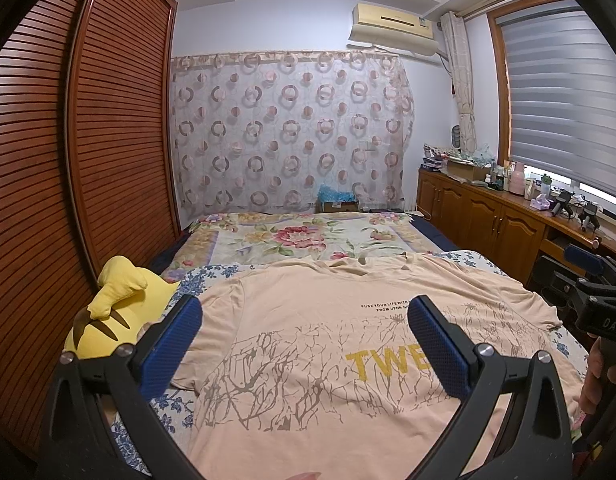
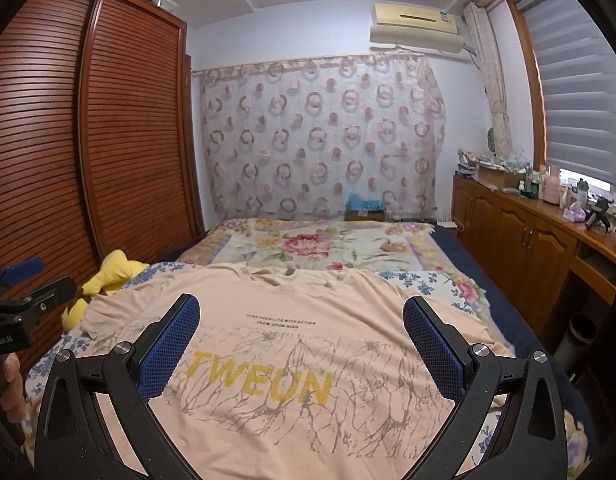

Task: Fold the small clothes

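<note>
A peach T-shirt point(image 1: 308, 320) point(image 2: 300, 320) lies spread flat, front up, on the bed, with yellow "TWEUN" lettering and a grey branch print. Its collar points away from me and the hem lies nearest. My left gripper point(image 1: 304, 320) hovers open above the shirt's left half, blue pads wide apart, nothing between them. Over the middle and right half, my right gripper point(image 2: 301, 320) is equally open and holds nothing. The right gripper's body point(image 1: 587, 296) shows at the left wrist view's right edge, held by a hand.
A yellow plush toy point(image 1: 116, 312) point(image 2: 108, 276) lies at the shirt's left sleeve beside the slatted wooden wardrobe point(image 1: 88, 160). A floral blanket point(image 1: 308, 236) covers the far bed. A wooden cabinet point(image 2: 539, 240) with clutter runs along the right, under the window.
</note>
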A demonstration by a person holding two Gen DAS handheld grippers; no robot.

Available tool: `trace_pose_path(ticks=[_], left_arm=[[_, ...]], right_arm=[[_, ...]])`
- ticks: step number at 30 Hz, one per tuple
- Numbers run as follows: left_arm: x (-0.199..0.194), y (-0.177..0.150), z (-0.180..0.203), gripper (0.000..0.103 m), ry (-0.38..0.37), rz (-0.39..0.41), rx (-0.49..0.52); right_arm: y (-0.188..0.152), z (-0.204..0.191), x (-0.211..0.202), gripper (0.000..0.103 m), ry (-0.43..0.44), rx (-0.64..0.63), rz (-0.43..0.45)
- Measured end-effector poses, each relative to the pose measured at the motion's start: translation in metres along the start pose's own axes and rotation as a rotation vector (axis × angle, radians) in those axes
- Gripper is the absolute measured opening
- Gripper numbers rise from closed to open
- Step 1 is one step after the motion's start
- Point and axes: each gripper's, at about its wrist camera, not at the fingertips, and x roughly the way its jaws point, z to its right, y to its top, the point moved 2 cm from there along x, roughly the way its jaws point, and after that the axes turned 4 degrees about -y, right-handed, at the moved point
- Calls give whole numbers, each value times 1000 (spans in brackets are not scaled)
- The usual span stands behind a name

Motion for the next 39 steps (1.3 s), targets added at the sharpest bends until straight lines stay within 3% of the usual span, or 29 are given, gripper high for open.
trace_pose_path(ticks=[17, 39], left_arm=[[2, -3, -3, 103, 2, -10, 8], [40, -45, -86, 103, 49, -165, -24]], right_arm=[[2, -3, 2, 103, 15, -13, -13], [-22, -55, 57, 103, 157, -90, -113]])
